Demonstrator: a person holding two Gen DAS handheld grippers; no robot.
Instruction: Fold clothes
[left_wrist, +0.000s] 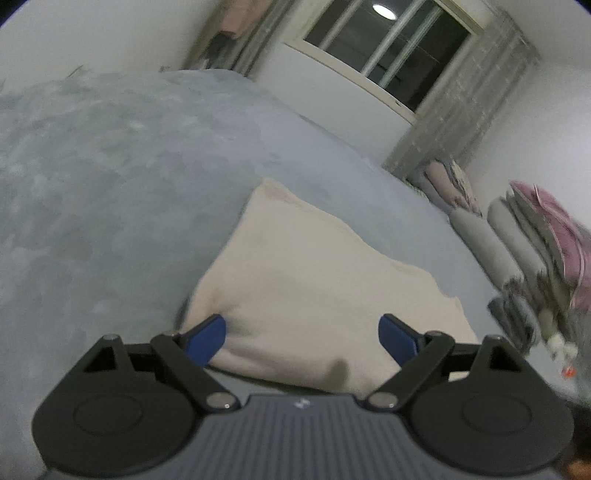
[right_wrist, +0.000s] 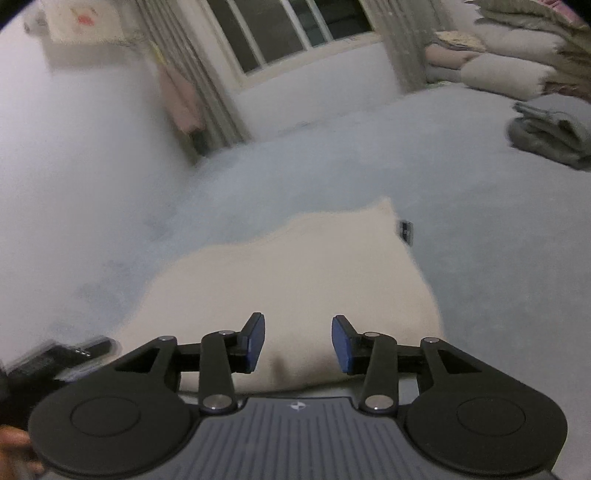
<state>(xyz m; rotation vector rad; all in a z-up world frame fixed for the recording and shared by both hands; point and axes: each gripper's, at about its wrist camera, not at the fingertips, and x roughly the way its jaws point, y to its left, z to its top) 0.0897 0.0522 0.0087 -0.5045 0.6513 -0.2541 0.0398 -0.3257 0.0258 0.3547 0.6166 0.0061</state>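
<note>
Both tongs (left_wrist: 302, 338) (right_wrist: 298, 341) agape — angled over cream garment (left_wrist: 314, 280)

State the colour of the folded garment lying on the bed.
Cream, a plain off-white with no pattern; the folded garment shows best in the left wrist view, on the grey-blue bed cover.

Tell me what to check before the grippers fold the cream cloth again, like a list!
1. Left gripper open: ok, jaws wide, nothing between the pads.
2. Right gripper open: ok, jaws apart and empty.
3. Cloth lies on the bed: ok, it looks already folded once.
4. Cloth lies flat: not ok, the near edge bulges.
5. Bed around the cloth free: cannot tell fully; a small dark thing sits by its far corner.
6. Pile of folded clothes out of the way: ok, far to the right.
</note>
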